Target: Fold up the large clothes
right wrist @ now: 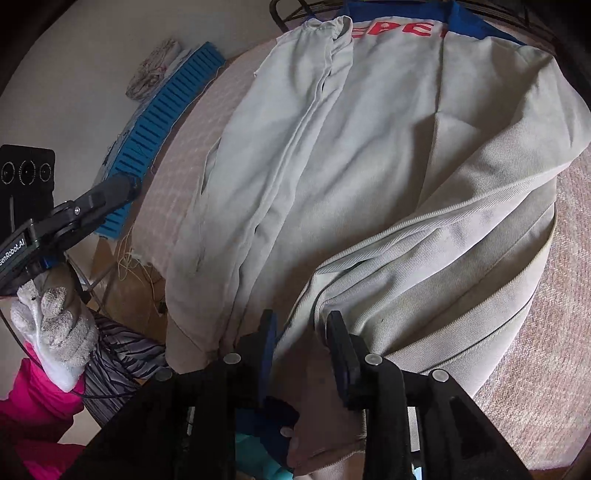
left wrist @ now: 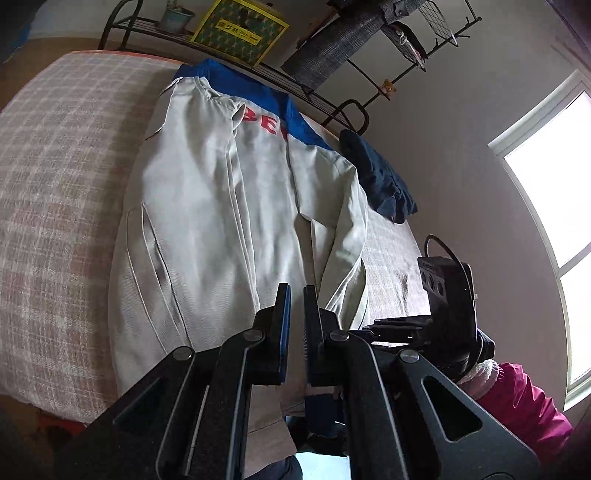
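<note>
My right claw (right wrist: 301, 332) covers the near hem of the jacket (right wrist: 369, 155) on the bed (right wrist: 554, 332), so the cloth below its fingers cannot be read. The jacket's red lettering (right wrist: 399, 31) is cut by a fold and the picture's top edge. My left claw (left wrist: 297, 295) hides the jacket's lower edge.
</note>
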Motion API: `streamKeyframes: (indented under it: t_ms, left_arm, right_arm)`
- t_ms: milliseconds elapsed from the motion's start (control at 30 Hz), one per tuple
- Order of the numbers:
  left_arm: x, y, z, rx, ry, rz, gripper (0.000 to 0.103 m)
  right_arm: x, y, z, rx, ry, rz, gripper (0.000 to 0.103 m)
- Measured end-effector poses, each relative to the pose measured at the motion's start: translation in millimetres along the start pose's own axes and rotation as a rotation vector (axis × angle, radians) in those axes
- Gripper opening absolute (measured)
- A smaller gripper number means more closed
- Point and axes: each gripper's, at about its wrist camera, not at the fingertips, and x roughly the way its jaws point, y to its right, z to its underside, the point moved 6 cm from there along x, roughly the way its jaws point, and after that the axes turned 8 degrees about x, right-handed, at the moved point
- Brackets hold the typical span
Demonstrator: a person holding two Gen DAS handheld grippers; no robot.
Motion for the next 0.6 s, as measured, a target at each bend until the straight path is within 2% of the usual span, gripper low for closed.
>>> streamKeyframes:
  t_ms: [33,100,167,233,300,367,433,500,600]
  left_arm:
    - [7,6,1,0.011,-0.014,0.006,0.011]
    - [22,17,3,0.024,-0.040,0.018,0.033]
    - [37,28,5,0.040,-0.071,0.019,0.038]
    - [52,34,8,0.049,-0.105,0.011,0.041]
    - [68,39,11,0.048,-0.142,0.009,0.052]
    - [83,43,16,0.065,-0.177,-0.010,0.055]
    - [98,47,19,0.104,-0.207,-0.057,0.055]
    - [110,48,25,0.125,-0.243,-0.075,0.056]
    - [124,47,36,0.122,-0.293,-0.063,0.056]
  right_arm:
    - [-10,0,4,-0.001,0.018,-0.023,0.034]
    - [-33,2,10,0.000,0.054,-0.078,0.036]
    - [-53,11,13,0.007,0.103,-0.096,0.047]
    - [-72,30,10,0.045,0.168,-0.093,0.052]
    - [-89,53,1,0.117,0.234,-0.100,0.054]
    - [-103,83,-12,0.215,0.308,-0.093,0.066]
    - [-114,113,-25,0.305,0.383,-0.072,0.070]
    - [-119,140,-38,0.373,0.432,-0.070,0.070]
    - [-125,175,-59,0.489,0.500,-0.116,0.071]
